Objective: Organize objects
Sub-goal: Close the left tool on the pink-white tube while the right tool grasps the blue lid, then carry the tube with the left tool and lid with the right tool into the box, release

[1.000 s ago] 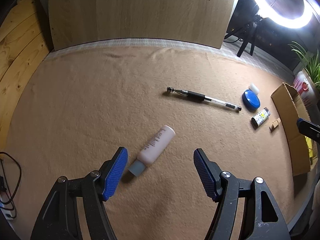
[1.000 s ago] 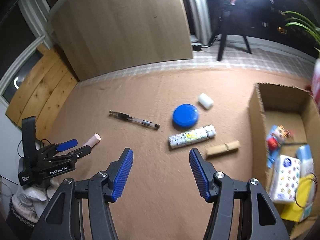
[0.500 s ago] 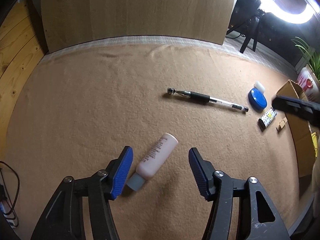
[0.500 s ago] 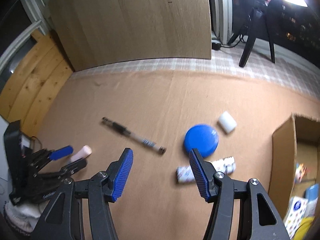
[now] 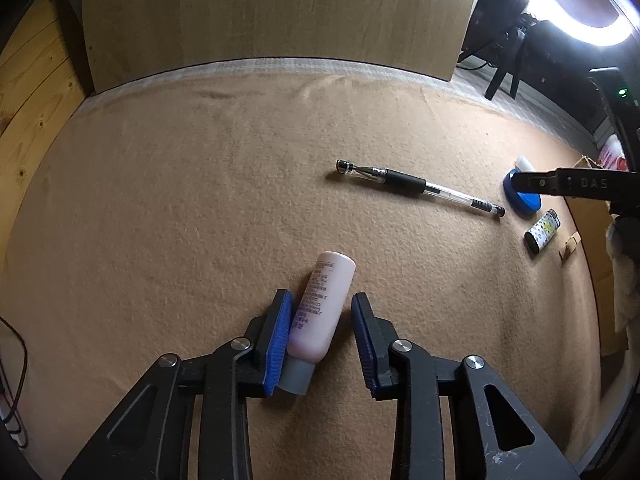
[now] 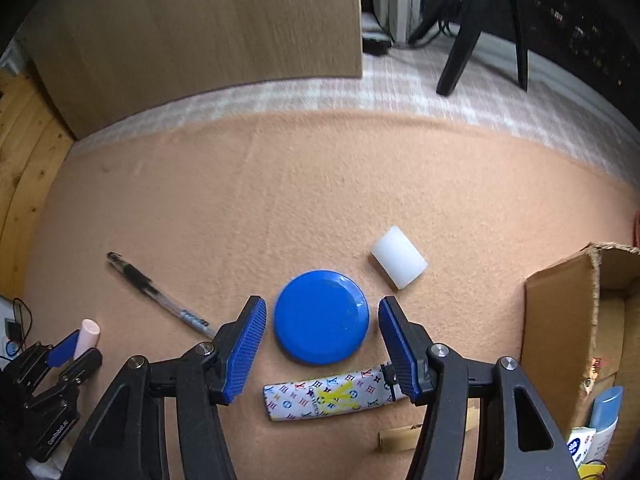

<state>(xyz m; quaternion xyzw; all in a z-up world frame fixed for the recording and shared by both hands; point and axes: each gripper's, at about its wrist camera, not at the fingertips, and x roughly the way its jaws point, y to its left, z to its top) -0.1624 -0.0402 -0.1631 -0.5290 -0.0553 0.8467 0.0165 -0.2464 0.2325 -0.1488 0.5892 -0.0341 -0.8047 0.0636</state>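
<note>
- I am holding my left gripper (image 5: 320,336) low over the cloth (image 5: 200,208), its fingers partly closed around the pink bottle (image 5: 322,306); the left pad (image 5: 279,340) is touching the bottle's side, while a narrow gap is showing at the right pad.
- The bottle is lying flat on the cloth, grey cap (image 5: 295,378) pointing back toward the gripper.
- The pen (image 5: 420,187) is lying beyond the bottle and to its right, well apart from it.
- I am hovering my right gripper (image 6: 322,340) with fingers wide, one on each side of the blue lid (image 6: 321,316); neither pad is touching it, as far as I can tell.
- The white block (image 6: 399,257) is sitting just beyond the lid, to its right.
- The patterned lighter (image 6: 328,398) is lying just nearer than the lid, partly under my right finger.
- A small tan piece (image 6: 398,438) is lying nearer still than the lighter.
- The cardboard box (image 6: 560,332) is standing right of the lid, well apart, with a few packets showing inside.
- In the right view the pen is lying left of the lid, and the left gripper with the bottle is farther left.
</note>
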